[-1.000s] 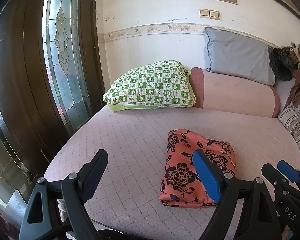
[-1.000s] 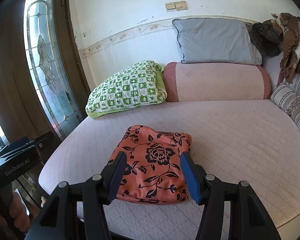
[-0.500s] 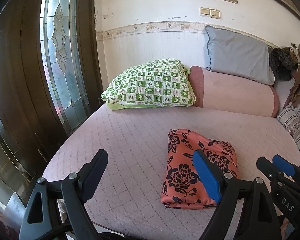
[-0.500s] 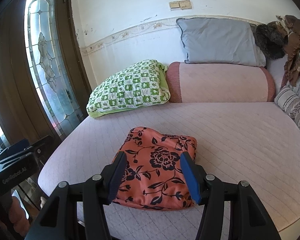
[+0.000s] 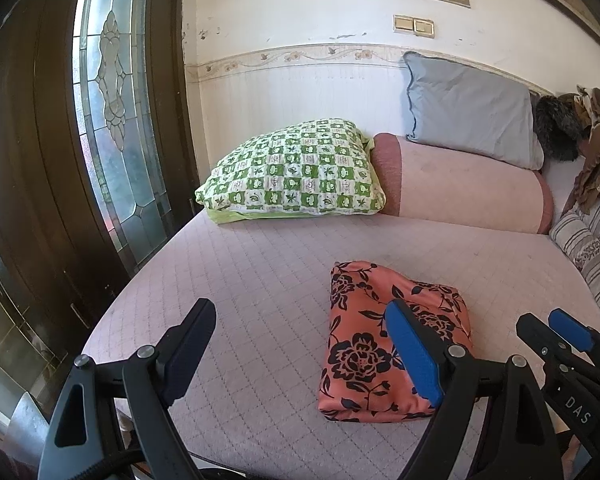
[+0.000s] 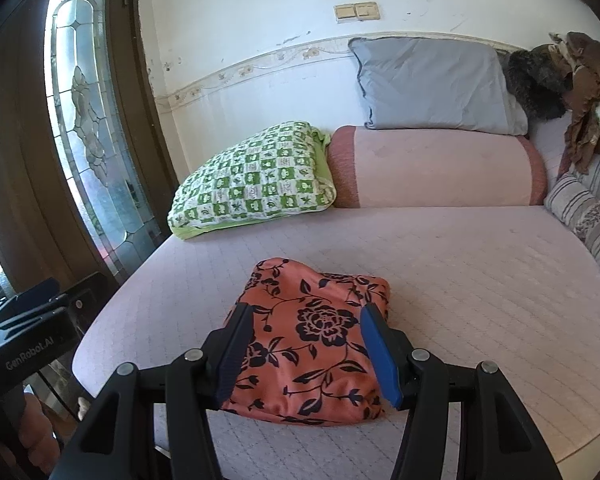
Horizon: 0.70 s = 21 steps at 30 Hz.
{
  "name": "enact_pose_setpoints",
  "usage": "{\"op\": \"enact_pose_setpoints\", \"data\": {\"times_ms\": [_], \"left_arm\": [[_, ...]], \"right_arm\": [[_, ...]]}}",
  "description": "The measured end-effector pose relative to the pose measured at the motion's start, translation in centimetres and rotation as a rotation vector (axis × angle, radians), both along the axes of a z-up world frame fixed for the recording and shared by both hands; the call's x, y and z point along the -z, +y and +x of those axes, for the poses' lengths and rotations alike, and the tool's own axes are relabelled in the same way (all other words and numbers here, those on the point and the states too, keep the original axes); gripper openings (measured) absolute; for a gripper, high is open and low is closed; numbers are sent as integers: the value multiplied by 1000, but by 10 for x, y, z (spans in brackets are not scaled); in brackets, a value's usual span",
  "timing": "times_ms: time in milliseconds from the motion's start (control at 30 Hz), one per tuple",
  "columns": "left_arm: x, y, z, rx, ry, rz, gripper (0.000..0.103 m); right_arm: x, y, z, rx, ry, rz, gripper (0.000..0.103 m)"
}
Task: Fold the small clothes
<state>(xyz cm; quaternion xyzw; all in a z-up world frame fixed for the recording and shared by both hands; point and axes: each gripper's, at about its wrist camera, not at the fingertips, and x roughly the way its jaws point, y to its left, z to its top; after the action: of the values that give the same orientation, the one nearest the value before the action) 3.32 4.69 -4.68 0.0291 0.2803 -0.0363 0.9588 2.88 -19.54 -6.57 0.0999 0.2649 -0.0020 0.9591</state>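
Observation:
A folded orange garment with black flowers (image 5: 364, 344) lies on the pink quilted bed (image 5: 260, 280), near its front edge. My left gripper (image 5: 300, 320) hovers open to the garment's left, and its blue-padded finger (image 5: 412, 352) overlaps the cloth in the left wrist view. In the right wrist view the same garment (image 6: 312, 336) sits just beyond my right gripper (image 6: 306, 314). That gripper stands open with its fingers apart over the near edge of the cloth, gripping nothing. Each gripper shows at the edge of the other's view: the right gripper (image 5: 560, 336) and the left gripper (image 6: 32, 312).
A green checked pillow (image 5: 296, 172), a pink bolster (image 5: 468, 188) and a grey pillow (image 5: 468, 112) line the wall. Striped cushions (image 5: 588, 248) and brown cloth (image 5: 596, 152) fill the right side. A dark wooden door with leaded glass (image 5: 116, 120) stands left of the bed.
Both views drift only slightly. The garment lies as before and both grippers keep the same opening.

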Motion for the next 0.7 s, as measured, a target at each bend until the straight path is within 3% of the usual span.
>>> {"op": "enact_pose_setpoints", "data": {"times_ms": [500,700], "left_arm": [[6,-1,9,16,31,-11,87],[12,5,24,35,64,-79,87]], "right_arm": [[4,4,7,-10,15,-4,60],[13,4,25,-41,27,16,60]]}}
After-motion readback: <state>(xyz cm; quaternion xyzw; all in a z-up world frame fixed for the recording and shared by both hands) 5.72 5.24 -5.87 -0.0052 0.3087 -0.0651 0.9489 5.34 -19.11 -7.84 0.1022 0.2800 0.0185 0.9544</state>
